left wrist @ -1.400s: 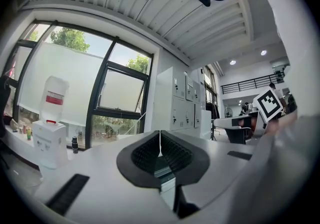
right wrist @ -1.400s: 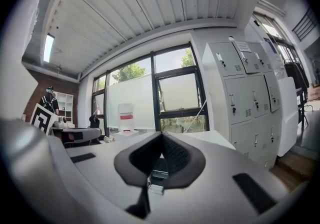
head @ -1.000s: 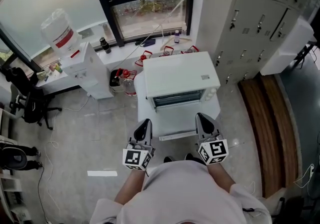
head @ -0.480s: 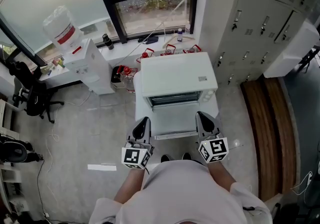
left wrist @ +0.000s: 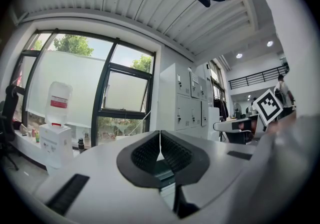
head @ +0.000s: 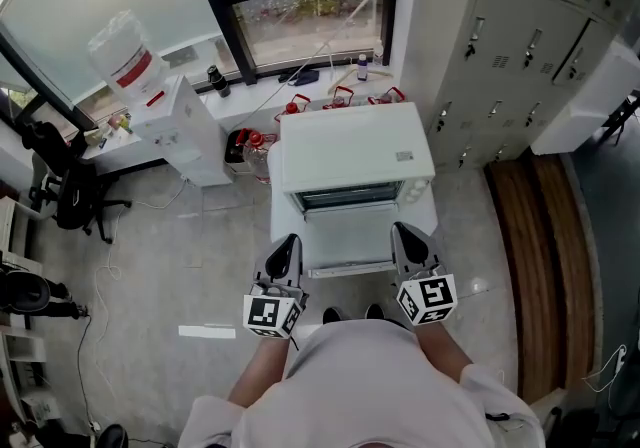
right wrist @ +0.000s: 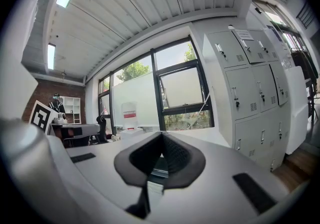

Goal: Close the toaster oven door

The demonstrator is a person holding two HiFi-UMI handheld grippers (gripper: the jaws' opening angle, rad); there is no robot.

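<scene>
Little has shifted since a second ago: only the head view has crept slightly, while the left gripper (head: 288,241) and right gripper (head: 403,233) hold at the front corners of the toaster oven (head: 355,156), whose door (head: 348,239) lies folded down toward the person. Both pairs of jaws are clenched on nothing, probably so the blunt tips can slip under the door's front edge and swing it shut.

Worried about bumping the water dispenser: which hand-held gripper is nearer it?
Left. The left hand-held gripper is right of the water dispenser, beside the oven door; the right hand-held gripper lies across that door, farther right.
</scene>
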